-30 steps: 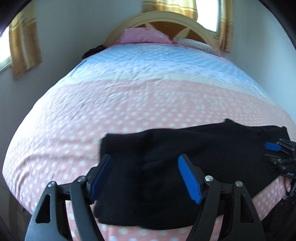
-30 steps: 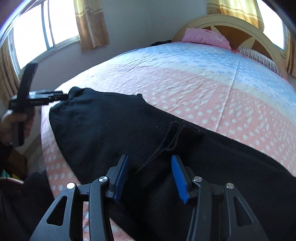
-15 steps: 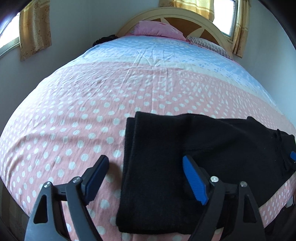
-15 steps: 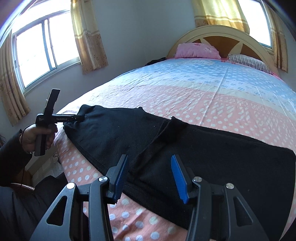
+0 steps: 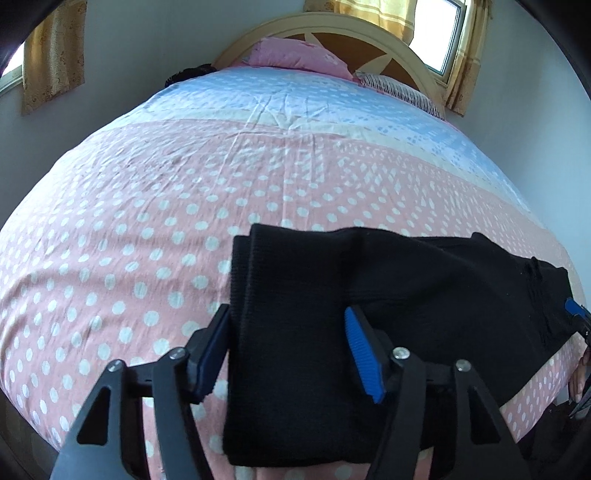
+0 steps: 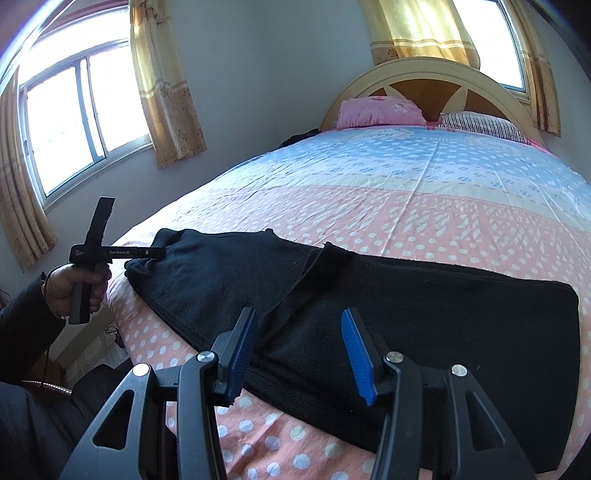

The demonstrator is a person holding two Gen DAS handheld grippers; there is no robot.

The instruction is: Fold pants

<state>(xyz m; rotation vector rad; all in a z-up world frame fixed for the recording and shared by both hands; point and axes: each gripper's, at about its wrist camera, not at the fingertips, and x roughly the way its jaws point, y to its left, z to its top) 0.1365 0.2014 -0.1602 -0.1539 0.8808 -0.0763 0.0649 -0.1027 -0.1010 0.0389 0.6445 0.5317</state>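
Lying along the near edge of the bed (image 5: 155, 206), the black pants (image 5: 388, 295) sit between the closing, still-spread left tongs (image 5: 286, 354). Right tongs (image 6: 295, 350) hover spread. Pinching one layer, seemingly possible, would undo the fold.

My left wrist camera looks steeply down along its fingers, close over the folded end of the black pants (image 5: 369, 295). My right wrist camera sits farther back, angled shallower. Both views share the pants, the polka-dot bedspread (image 6: 424, 206) and the far headboard (image 5: 332, 33).
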